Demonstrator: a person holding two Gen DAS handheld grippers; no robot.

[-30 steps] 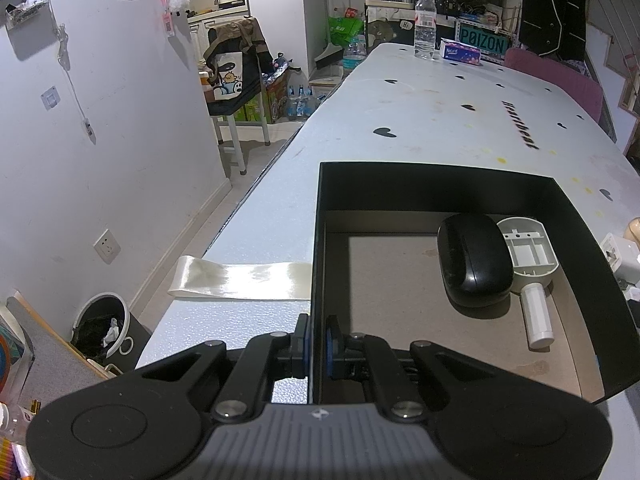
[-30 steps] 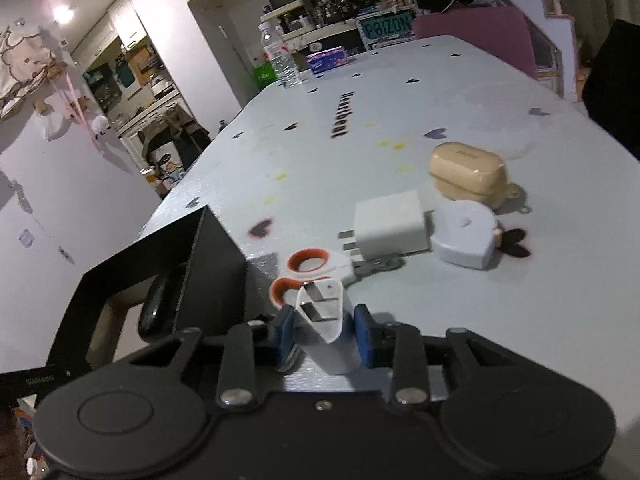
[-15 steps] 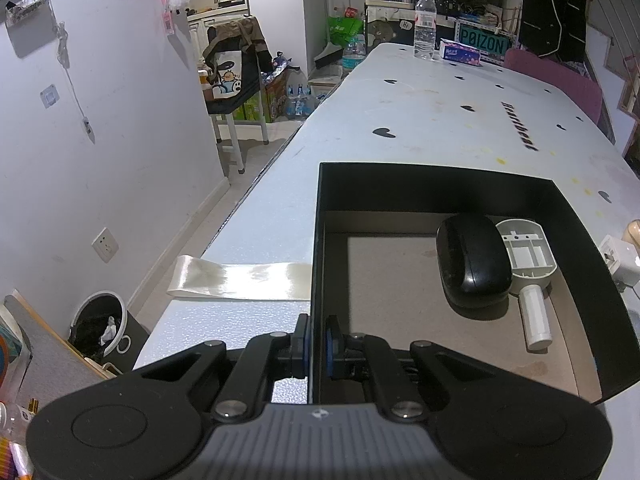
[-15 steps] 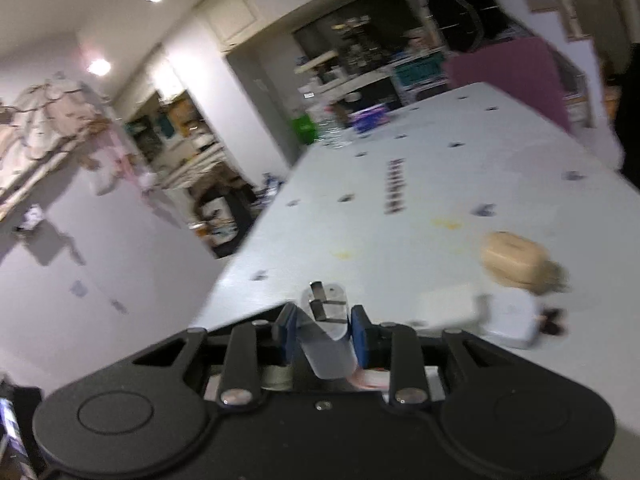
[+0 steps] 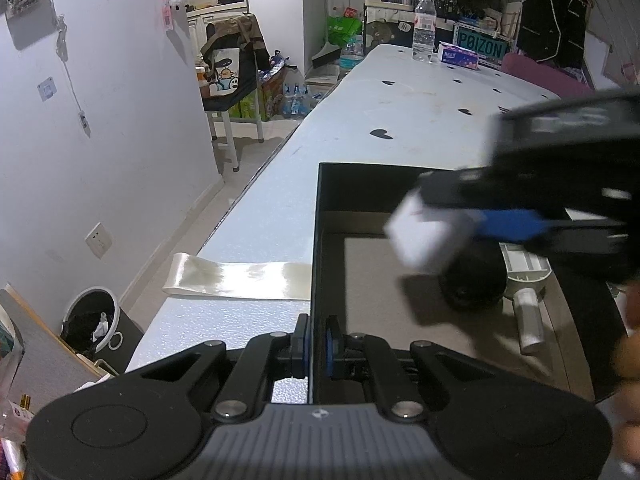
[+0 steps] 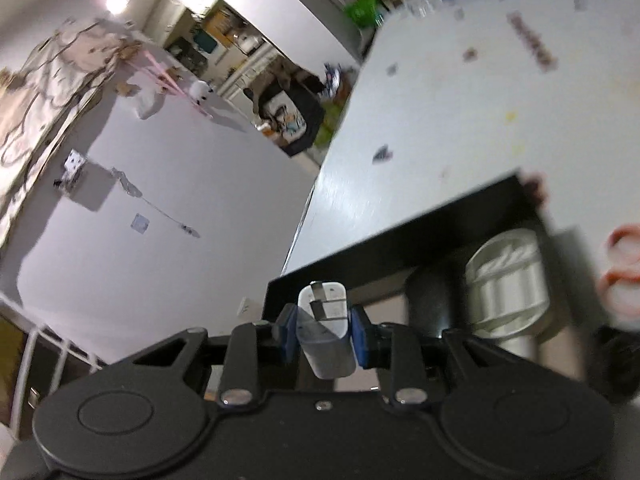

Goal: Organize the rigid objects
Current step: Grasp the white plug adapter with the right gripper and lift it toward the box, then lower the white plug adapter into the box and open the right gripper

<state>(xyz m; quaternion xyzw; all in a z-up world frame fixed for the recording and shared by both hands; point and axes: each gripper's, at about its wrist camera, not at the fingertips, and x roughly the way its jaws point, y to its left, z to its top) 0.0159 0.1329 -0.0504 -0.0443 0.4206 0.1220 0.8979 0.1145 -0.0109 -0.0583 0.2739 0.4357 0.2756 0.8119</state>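
Two grippers are at work, and the change belongs to the right one. A second ago the right gripper (image 6: 325, 338) sat low over the table among the loose items with the white plug adapter (image 6: 326, 330) between its pads; now it has swung across and hangs above the open black box (image 5: 318, 240), the adapter clamped tight in a narrow grip, prongs pointing away from the camera. In the left wrist view it shows blurred, angled down over the box's floor. Judging from this, the carry is nearly done and only the release remains. The left gripper (image 5: 316, 344) has not shifted: its jaws are pinched nearly shut on the box's near wall, steadying it. Beyond the adapter, inside the box, lie the black case (image 5: 472, 280) and the white handled piece (image 5: 526, 276) side by side. Farther out, outside the box's right wall, the orange-handled scissors (image 6: 622, 268) wait on the table.
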